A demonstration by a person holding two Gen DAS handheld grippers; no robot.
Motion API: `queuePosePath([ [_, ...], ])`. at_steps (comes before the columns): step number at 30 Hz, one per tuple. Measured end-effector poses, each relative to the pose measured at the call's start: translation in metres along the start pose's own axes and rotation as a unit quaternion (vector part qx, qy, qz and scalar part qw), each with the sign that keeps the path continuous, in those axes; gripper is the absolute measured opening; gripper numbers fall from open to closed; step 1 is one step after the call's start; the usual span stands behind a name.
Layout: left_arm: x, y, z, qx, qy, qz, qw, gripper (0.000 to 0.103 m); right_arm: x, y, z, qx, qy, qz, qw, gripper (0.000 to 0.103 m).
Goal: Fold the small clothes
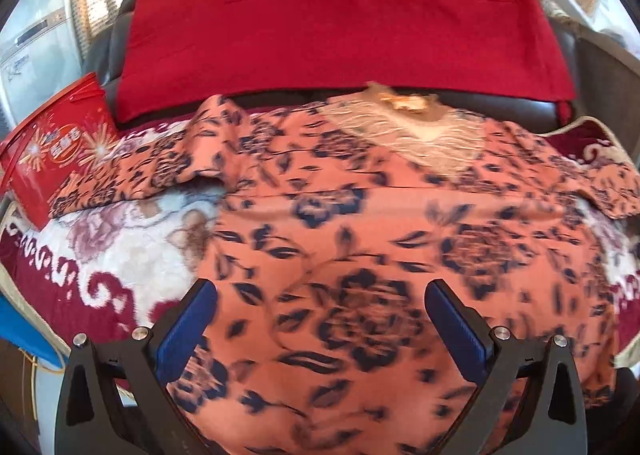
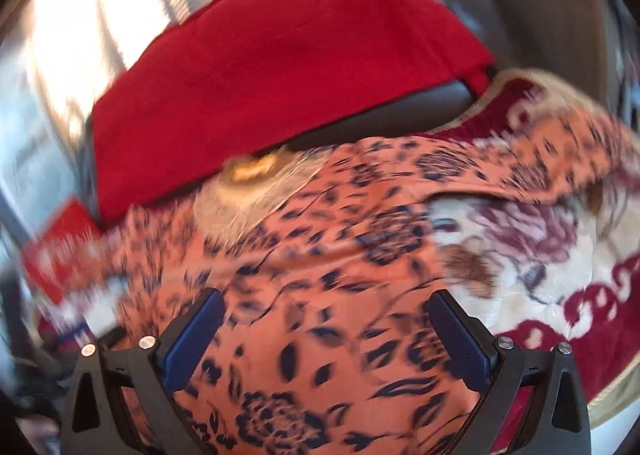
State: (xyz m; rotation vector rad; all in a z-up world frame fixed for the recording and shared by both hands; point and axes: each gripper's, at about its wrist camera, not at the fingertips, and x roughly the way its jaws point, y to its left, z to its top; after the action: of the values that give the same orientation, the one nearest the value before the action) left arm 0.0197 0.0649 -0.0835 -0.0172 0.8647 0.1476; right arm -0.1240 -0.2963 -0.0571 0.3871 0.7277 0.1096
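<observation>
Two claws, both spread wide, nothing between the pads: left claw point(image 1: 320, 309), right claw point(image 2: 323, 317). Each hovers over the lower body of an orange floral top point(image 1: 360, 223) point(image 2: 320, 295), thin fabric, spread flat on a plush maroon-and-cream blanket point(image 1: 100, 255) point(image 2: 540, 275). Beige knit neckline points at a red cushion point(image 1: 340, 23) point(image 2: 280, 67). Only left view shows the red printed box point(image 1: 56, 151) sharply, touching the sleeve; right view heavily blurred. Bare blanket either side.

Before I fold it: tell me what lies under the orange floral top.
The orange floral top lies spread on a maroon and cream floral blanket, which shows on both sides. What the blanket looks like beneath the top is covered.
</observation>
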Motion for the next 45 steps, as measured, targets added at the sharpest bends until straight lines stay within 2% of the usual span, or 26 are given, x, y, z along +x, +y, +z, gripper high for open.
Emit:
queuePosePath([
  [2,0.006,0.023,0.005,-0.012,-0.010,0.022,0.9996,0.103,-0.009,-0.049,0.017,0.074,-0.013,0.002,0.997,0.103],
  [4,0.010,0.048,0.010,-0.040,-0.019,0.024,0.9987,0.103,-0.020,-0.099,0.033,0.133,-0.043,-0.006,0.990,0.102],
  [6,0.015,0.075,0.013,-0.073,-0.033,0.023,0.9965,0.103,-0.029,-0.162,0.054,0.200,-0.070,-0.031,0.977,0.094],
  [10,0.034,0.103,0.007,-0.108,-0.022,0.008,0.9938,0.103,-0.024,-0.234,0.080,0.273,-0.079,-0.053,0.957,0.080],
  [14,0.053,0.108,-0.008,-0.121,-0.002,-0.021,0.9924,0.103,-0.007,-0.260,0.097,0.320,-0.084,-0.047,0.943,0.080],
  [17,0.065,0.112,-0.018,-0.152,0.030,-0.059,0.9861,0.103,0.002,-0.267,0.111,0.350,-0.109,-0.043,0.929,0.080],
  [21,0.068,0.116,-0.019,-0.168,0.029,-0.072,0.9827,0.103,0.018,-0.279,0.126,0.379,-0.125,-0.068,0.914,0.077],
  [22,0.069,0.117,-0.019,-0.173,0.029,-0.075,0.9816,0.103,0.021,-0.276,0.132,0.378,-0.125,-0.078,0.914,0.071],
  [23,0.068,0.119,-0.020,-0.177,0.028,-0.078,0.9807,0.103,0.023,-0.273,0.138,0.373,-0.121,-0.088,0.916,0.041],
  [24,0.067,0.120,-0.021,-0.181,0.026,-0.081,0.9799,0.103,0.028,-0.267,0.147,0.360,-0.107,-0.114,0.920,0.010],
  [26,0.066,0.123,-0.021,-0.187,0.024,-0.087,0.9783,0.103,0.032,-0.247,0.167,0.312,-0.100,-0.153,0.932,0.009],
  [27,0.066,0.124,-0.021,-0.190,0.023,-0.091,0.9773,0.103,0.028,-0.239,0.172,0.284,-0.103,-0.160,0.940,0.008],
  [29,0.067,0.127,-0.020,-0.198,0.020,-0.102,0.9748,0.103,0.023,-0.199,0.198,0.218,-0.114,-0.153,0.957,0.008],
  [31,0.067,0.130,-0.019,-0.206,0.019,-0.112,0.9720,0.103,0.015,-0.130,0.224,0.135,-0.132,-0.123,0.974,0.008],
  [34,0.067,0.133,-0.020,-0.214,0.018,-0.122,0.9690,0.103,0.013,-0.010,0.237,0.014,-0.148,-0.051,0.988,0.008],
  [36,0.066,0.133,-0.020,-0.215,0.016,-0.125,0.9684,0.103,0.020,0.062,0.225,-0.051,-0.147,-0.001,0.988,0.008],
  [37,0.065,0.133,-0.020,-0.214,0.014,-0.126,0.9685,0.103,0.027,0.106,0.208,-0.088,-0.141,0.033,0.986,0.008],
  [39,0.064,0.134,-0.021,-0.213,0.012,-0.125,0.9690,0.103,0.044,0.157,0.174,-0.125,-0.120,0.075,0.982,0.009],
  [40,0.064,0.135,-0.021,-0.212,0.012,-0.124,0.9692,0.103,0.067,0.187,0.146,-0.149,-0.085,0.098,0.980,0.012],
  [41,0.064,0.136,-0.022,-0.212,0.013,-0.125,0.9691,0.103,0.080,0.199,0.130,-0.163,-0.059,0.104,0.979,0.031],
  [42,0.064,0.137,-0.022,-0.213,0.014,-0.127,0.9687,0.103,0.109,0.216,0.103,-0.186,-0.003,0.107,0.977,0.077],
  [43,0.064,0.139,-0.023,-0.214,0.015,-0.130,0.9680,0.103,0.133,0.225,0.083,-0.195,0.040,0.109,0.974,0.090],
  [45,0.064,0.142,-0.025,-0.215,0.016,-0.133,0.9673,0.103,0.169,0.222,0.044,-0.195,0.094,0.103,0.971,0.089],
])
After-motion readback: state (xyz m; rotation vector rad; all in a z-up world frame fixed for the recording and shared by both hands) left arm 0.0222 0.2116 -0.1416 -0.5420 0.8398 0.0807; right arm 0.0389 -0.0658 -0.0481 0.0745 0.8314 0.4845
